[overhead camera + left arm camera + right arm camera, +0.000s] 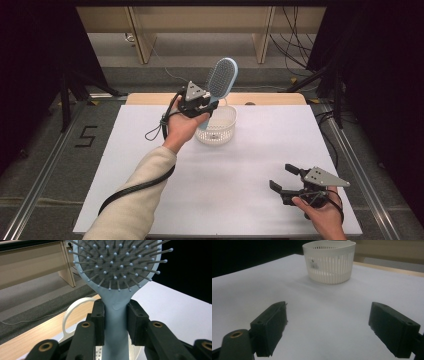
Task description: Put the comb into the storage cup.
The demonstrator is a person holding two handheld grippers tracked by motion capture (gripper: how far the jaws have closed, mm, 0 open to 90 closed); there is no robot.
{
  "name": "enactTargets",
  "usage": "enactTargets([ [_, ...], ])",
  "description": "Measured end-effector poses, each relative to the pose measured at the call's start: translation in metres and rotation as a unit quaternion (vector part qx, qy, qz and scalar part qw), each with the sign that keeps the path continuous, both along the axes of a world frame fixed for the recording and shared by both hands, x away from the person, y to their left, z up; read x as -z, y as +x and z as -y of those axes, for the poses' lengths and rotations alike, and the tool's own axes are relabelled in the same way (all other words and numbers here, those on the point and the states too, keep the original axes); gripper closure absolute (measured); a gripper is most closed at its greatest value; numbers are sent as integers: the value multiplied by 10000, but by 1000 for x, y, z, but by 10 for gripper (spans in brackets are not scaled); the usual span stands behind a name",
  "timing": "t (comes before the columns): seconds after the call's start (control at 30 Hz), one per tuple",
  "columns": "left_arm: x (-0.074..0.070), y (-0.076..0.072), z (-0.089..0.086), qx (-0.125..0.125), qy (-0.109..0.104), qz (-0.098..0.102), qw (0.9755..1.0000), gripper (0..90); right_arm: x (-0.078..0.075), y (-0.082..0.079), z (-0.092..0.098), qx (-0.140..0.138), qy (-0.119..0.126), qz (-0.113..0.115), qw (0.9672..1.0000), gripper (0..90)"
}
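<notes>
A light blue hairbrush with a grey bristle pad stands upright above the white slotted basket. My left gripper is shut on the brush's handle just above the basket's rim. In the left gripper view both pads press the handle, and the bristled head rises ahead with the basket's handle loop below left. My right gripper rests low near the table's front right, open with nothing between its jaws. The right gripper view has the basket farther off on the white surface.
A white sheet covers the table, with a wooden strip along its far edge. Black stands and cables flank the table on both sides, and wooden furniture legs stand on the floor behind it.
</notes>
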State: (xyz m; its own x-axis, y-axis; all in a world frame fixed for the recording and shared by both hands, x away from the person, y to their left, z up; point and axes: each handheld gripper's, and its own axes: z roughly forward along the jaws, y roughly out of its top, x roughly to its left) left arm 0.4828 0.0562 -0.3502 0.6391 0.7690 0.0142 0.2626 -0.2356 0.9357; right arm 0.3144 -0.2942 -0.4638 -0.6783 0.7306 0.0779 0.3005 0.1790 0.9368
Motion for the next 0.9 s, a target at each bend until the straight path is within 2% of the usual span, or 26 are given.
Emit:
enactTargets([
  [0.9,1,8,3,-50,19,-45,10000,698,0,0,0,0,19,18,10000,158],
])
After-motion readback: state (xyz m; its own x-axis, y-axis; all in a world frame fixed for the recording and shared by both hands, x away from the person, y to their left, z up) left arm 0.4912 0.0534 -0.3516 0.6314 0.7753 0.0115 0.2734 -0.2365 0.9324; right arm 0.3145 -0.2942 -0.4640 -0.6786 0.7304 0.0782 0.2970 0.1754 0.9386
